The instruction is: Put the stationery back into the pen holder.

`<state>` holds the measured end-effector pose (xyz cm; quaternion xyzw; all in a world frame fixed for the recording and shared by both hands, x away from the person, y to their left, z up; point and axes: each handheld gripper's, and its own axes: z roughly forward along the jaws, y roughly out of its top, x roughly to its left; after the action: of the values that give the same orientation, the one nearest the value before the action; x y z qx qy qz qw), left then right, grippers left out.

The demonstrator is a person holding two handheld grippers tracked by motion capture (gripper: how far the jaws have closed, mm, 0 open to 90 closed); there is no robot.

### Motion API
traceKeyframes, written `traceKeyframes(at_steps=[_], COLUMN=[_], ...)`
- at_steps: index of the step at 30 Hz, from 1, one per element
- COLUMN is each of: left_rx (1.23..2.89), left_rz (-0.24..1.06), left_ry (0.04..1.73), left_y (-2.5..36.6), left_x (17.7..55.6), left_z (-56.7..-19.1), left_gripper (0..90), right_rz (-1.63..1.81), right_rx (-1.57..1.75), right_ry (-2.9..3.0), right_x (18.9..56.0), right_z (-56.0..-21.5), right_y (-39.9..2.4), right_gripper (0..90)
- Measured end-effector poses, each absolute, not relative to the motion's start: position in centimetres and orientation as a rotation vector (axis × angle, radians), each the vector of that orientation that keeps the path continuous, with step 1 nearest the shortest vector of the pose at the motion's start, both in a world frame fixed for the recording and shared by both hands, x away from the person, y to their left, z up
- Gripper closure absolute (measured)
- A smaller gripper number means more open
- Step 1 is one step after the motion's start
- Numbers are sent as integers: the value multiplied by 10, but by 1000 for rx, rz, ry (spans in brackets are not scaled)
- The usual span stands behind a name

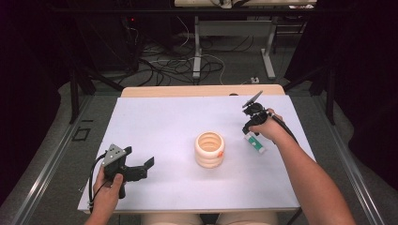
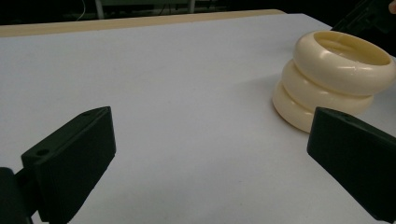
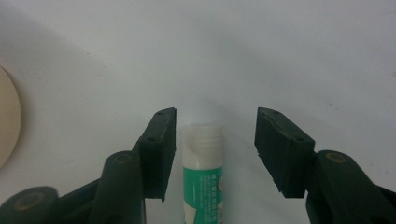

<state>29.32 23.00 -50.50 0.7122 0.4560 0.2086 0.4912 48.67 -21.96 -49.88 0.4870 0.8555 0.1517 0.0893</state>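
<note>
We see the glue stick (image 3: 202, 172) lying flat on the white table (image 1: 155, 122), centre-bottom of the right gripper view, its long axis running up the frame between the jaws. Our right gripper (image 3: 215, 140) straddles it, half open, left pad nearly touching. The left gripper (image 2: 210, 158) stands wide, lower left.
</note>
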Motion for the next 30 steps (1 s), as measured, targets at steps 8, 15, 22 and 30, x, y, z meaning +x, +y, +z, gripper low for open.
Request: traceKeyframes(at_steps=[8, 15, 22, 30], left_rx=[1747, 1740, 1737, 1735], left_rz=[502, 500, 501, 505], left_ry=[1097, 1107, 1110, 1109], left_y=[231, 232, 233, 234], left_x=[293, 291, 291, 291], left_z=[-504, -504, -504, -504], left_gripper=[11, 11, 11, 11], right_rz=[463, 379, 368, 328], right_rx=[1483, 1491, 1526, 1546], right_ry=[2550, 2587, 2598, 2601], right_x=[489, 492, 494, 496], right_z=[-509, -514, -520, -524], right_y=[-215, -212, -212, -209], right_gripper=[549, 568, 597, 631])
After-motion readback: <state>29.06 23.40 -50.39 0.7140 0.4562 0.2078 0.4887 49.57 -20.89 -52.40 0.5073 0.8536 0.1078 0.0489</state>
